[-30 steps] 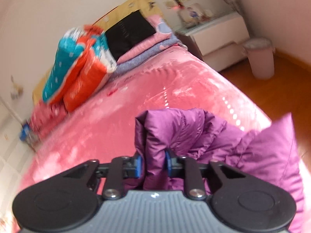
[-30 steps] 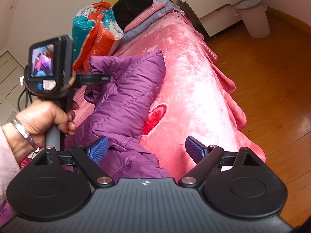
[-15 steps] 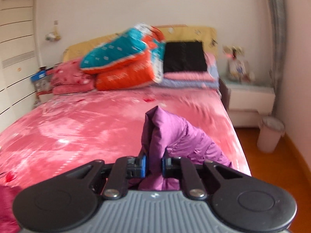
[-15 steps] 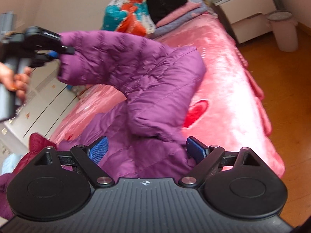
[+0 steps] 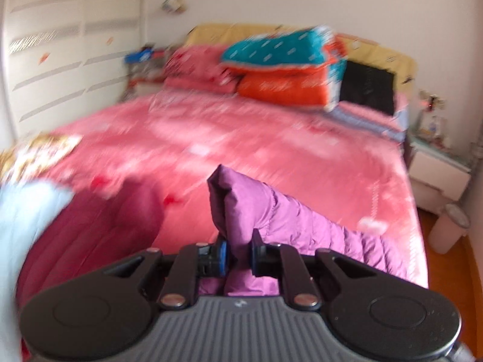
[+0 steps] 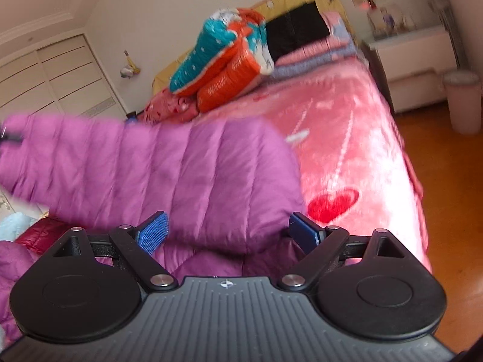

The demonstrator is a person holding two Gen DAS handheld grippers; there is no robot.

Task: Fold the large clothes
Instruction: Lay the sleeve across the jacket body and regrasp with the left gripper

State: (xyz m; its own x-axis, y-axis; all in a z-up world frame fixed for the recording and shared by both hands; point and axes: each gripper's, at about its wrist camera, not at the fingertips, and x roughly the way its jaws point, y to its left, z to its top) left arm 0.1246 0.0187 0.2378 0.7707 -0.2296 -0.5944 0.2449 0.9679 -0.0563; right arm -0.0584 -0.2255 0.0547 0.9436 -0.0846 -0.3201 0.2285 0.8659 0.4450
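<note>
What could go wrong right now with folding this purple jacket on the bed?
The left gripper pinches only a small bunch of the purple jacket; the slick fabric could slip out. The right gripper is open and holds nothing, so the jacket may bunch. It could also drag over the dark red garment nearby.

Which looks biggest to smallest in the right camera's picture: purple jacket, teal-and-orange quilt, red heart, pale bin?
1. Purple jacket, though nearness to the camera inflates it.
2. Teal-and-orange quilt.
3. Pale bin and red heart: too alike to rank.
</note>
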